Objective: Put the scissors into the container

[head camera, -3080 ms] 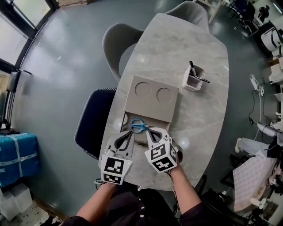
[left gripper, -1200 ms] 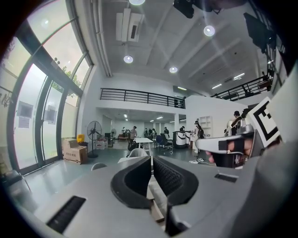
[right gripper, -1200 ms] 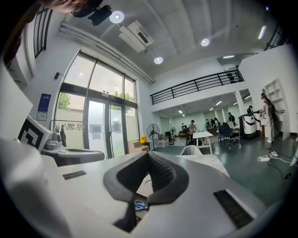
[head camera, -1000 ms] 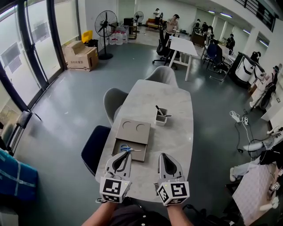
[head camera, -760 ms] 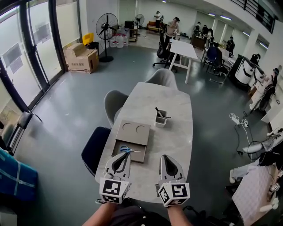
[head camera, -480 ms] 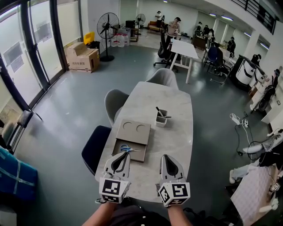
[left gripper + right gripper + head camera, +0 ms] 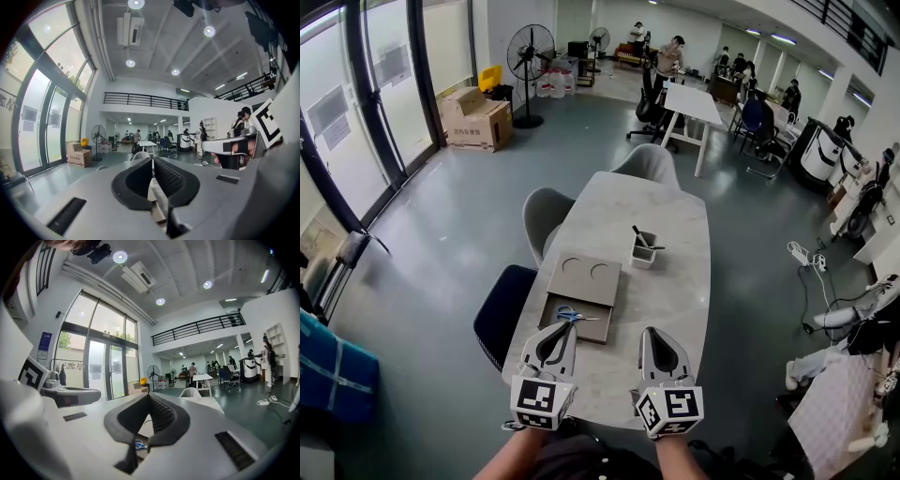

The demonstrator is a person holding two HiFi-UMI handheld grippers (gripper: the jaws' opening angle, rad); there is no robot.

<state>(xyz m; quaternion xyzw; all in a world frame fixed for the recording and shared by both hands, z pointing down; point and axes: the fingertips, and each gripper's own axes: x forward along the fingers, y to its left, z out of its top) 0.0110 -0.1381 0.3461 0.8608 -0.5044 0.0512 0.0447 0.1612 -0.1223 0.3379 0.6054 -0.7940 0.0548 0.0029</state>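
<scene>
Two tongs, one in each of my hands, at the near end of the desk.

**Head view.** The left tongs and the right tongs hang side by side above the near edge of the desk. Both point away from me, with jaws together and nothing carried. The scissors, blue-handled, lie flat in the open near compartment of a tan box, just beyond the tips of the left tongs and apart from them. The far half of the box is a lid with two round recesses. A white cup holding dark pens stands farther up the desk, to the right of the box.

**Left gripper view.** The ribbed pads of the left tongs meet at the tips, with nothing between them.

**Right gripper view.** The right tongs are likewise closed and empty. The scissors show low down, under the jaws.

**Reading.** If the tan box is the container, I judge the placing done and my tongs idle. If the white cup is meant, the step in hand is the approach. The next move then calls for opening one pair of tongs, reaching forward and down into the compartment, and closing across the scissors, which lie low against the box floor.
</scene>
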